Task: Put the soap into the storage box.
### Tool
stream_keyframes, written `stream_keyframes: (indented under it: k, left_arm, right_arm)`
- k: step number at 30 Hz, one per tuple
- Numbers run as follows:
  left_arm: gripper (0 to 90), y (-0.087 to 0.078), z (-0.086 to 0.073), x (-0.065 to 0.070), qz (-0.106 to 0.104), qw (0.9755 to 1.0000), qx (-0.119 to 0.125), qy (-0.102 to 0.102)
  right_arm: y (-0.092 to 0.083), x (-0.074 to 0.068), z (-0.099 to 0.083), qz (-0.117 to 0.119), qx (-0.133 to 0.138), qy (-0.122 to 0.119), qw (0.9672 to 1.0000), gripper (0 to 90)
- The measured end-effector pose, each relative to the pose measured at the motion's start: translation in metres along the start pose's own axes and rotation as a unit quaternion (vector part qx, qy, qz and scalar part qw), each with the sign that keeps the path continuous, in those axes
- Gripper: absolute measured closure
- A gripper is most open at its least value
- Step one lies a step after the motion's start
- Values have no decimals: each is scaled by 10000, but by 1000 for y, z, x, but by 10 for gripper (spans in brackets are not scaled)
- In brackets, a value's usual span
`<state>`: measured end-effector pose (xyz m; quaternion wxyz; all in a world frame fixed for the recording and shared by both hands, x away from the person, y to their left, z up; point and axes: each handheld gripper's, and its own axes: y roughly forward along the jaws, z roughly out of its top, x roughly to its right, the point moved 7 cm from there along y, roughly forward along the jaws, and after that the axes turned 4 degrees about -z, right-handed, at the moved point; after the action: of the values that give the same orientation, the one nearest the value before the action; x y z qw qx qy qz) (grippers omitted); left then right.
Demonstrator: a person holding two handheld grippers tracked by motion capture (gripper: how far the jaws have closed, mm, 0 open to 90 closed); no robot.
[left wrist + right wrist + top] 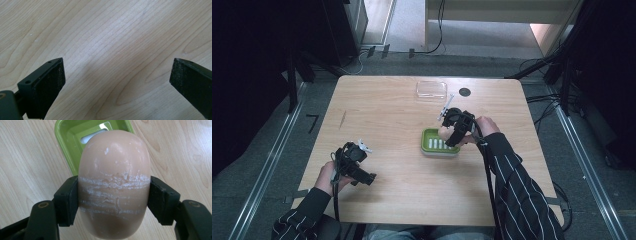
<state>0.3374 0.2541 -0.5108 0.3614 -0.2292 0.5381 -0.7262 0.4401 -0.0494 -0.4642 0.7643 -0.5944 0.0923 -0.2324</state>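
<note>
Nearest the person, the left gripper [362, 175] sits low over the front left part of the wooden table [387, 115], held in the left hand [328, 177]. In the left gripper view its two black jaws stand wide apart, with bare wood grain between them and nothing in their grasp.

Farther in, to the right of the table's middle, the right hand [484, 127] holds the right gripper [113, 200] above a green soap dish [432, 142]. The jaws are clamped on a peach-coloured bar of soap [115, 192], one pad pressed against each long side. The bar is oval and smooth, and whitish scrape marks run across its middle, level with the pads. In the right gripper view the soap stands out beyond the jaw tips and covers much of the dish behind it; a green rim and a pale slot in the dish floor show past its far end. Whether the soap touches the dish cannot be told.

Beyond the dish, near the far edge of the table, a clear plastic lid [431, 89] lies flat, well apart from the dish. Just to its right is a small round dark hole [465, 92] in the tabletop.
</note>
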Motion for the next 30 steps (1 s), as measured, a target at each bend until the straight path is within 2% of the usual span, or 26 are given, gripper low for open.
stream_keyframes:
  k: [12,30]
  left_arm:
    - [5,-1,-3,-1,19,10000,-10,-19]
    - [5,-4,-13,-5,45,9999,-13,-152]
  right_arm:
    - [11,-3,10,16,33,-290,9996,334]
    - [23,-5,19,63,-9,-436,9990,333]
